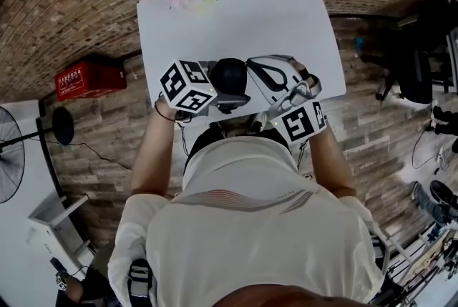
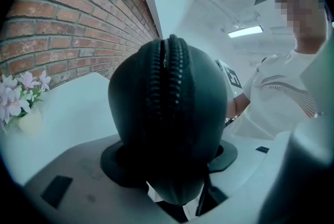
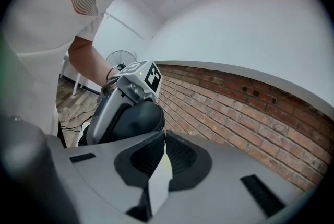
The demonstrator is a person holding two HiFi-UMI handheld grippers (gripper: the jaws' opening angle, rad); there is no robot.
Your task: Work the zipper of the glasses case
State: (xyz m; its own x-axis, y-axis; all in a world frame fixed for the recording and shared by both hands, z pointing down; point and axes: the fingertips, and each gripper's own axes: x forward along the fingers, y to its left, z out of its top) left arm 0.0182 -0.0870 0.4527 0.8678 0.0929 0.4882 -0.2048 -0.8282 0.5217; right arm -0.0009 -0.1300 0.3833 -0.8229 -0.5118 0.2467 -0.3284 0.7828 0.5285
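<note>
Over the near edge of the desk (image 1: 286, 19), about midway along it, the case (image 1: 232, 73) is up in the air with nothing under it. So my main worry is it twisting or popping loose. It's a smooth, rounded shell, and any tug along the zipper (image 2: 169, 77) pulls against a grip on curved sides. If it slips, it drops onto the desk or off the edge. Other risk: the closed tips skid off the zipper, since there's so little to pinch.

As for where it sits, the left tongs (image 1: 223, 92) are clamped on the case across its width. The zipper faces back along the jaws and looks zipped shut from what I can see. The right tongs (image 3: 159, 137) come in from the opposite side, squeezed fully together, tips right against the case's rim. Can't tell if a pull tab is pinched in there, it's too dark and small.
</note>
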